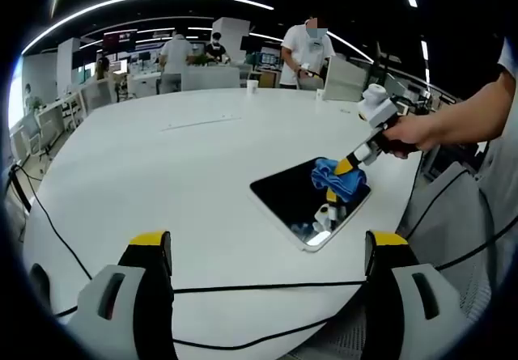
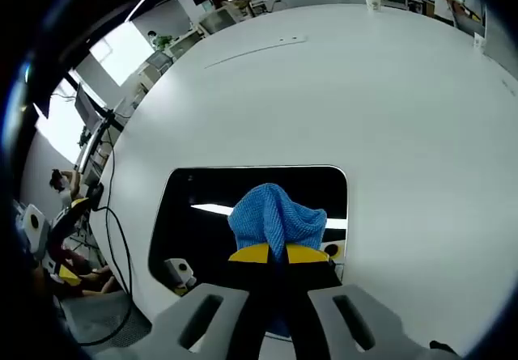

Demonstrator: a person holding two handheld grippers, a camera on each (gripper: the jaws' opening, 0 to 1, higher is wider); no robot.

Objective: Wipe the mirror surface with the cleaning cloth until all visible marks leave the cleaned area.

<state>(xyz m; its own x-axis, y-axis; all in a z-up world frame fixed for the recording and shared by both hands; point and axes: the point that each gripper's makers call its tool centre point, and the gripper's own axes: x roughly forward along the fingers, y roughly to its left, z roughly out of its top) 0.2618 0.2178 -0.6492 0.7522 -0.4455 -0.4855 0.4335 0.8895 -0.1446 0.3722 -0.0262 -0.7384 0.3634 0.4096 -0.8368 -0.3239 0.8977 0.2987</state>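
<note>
Right gripper view: right gripper [image 2: 273, 255], jaws clamped together on blue cloth [image 2: 277, 214], which is pressed onto mirror [image 2: 202, 198].
Mirror: laid flat on white table [image 1: 178, 158], near its edge.
Left gripper [image 1: 267, 263]: jaws held wide apart, nothing between them, above table.

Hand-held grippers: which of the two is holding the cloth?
The right hand-held gripper, shut on the blue cloth over the mirror. The left is open, empty.
</note>
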